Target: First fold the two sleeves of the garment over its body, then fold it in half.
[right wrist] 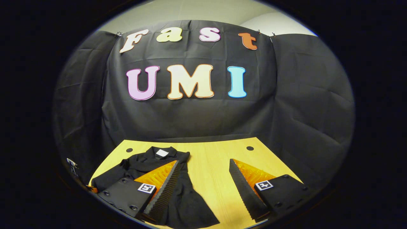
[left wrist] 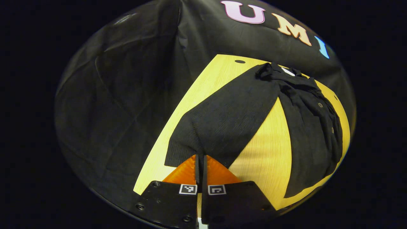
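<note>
Black garment [left wrist: 305, 127] sleeve [left wrist: 222, 124] pinched, left tongs [left wrist: 201, 162] | right tongs [right wrist: 203, 187] apart

From my station I log a booth hung with black cloth [right wrist: 197, 121], creased and wrinkled, in panels that meet at seams; small clips pin its top edge. Above the cloth, in the right gripper view, a pale plain wall [right wrist: 190, 11] catches soft light. The desk [right wrist: 210, 165] is light yellow wood with a fine grain, and two dark round holes sit near its far corners. In the left gripper view the desk [left wrist: 270, 152] glows brightly against the cloth [left wrist: 127, 95] draped behind and beside it.
</note>
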A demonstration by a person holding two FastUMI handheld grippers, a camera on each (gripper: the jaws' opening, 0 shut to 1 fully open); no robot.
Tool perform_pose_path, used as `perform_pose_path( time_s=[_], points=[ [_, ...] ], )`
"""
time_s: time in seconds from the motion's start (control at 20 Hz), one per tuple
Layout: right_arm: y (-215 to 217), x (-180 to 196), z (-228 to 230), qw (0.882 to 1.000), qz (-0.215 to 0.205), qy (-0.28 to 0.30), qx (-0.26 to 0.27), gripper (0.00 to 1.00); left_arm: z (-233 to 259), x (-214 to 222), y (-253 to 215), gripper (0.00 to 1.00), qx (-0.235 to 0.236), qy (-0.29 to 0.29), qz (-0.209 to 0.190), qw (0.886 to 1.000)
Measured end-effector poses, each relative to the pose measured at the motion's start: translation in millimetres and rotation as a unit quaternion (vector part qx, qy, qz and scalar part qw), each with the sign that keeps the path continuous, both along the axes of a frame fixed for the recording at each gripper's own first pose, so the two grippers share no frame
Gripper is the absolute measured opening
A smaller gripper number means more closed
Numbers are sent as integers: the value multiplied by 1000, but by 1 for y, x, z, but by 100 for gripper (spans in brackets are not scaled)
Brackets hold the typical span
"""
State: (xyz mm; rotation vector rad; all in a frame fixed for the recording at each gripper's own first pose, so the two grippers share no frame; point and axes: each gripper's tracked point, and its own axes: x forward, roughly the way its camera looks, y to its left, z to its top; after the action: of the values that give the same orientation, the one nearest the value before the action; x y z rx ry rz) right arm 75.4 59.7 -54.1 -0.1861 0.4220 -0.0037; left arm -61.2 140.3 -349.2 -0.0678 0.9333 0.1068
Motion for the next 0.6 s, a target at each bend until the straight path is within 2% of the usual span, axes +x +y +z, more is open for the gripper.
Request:
perform_pose_path(
  time_s=[0.25, 0.3, 0.35, 0.6],
  points=[
    [-10, -8, -11, 1000, -6, 7, -7, 97, 7, 0, -9, 0, -7, 22, -11, 1000],
    [-12, -8, -11, 1000, -7, 7, -10, 94, 10, 3, -9, 0, -5, 21, -13, 1000],
    [-14, -8, -13, 1000, -8, 7, -12, 97, 16, 6, -11, 0, -3, 18, -15, 1000],
    [-16, -10, -23, 1000, -7, 11, 0, 97, 53, 27, -31, 0, 8, -13, -44, 999]
  ],
)
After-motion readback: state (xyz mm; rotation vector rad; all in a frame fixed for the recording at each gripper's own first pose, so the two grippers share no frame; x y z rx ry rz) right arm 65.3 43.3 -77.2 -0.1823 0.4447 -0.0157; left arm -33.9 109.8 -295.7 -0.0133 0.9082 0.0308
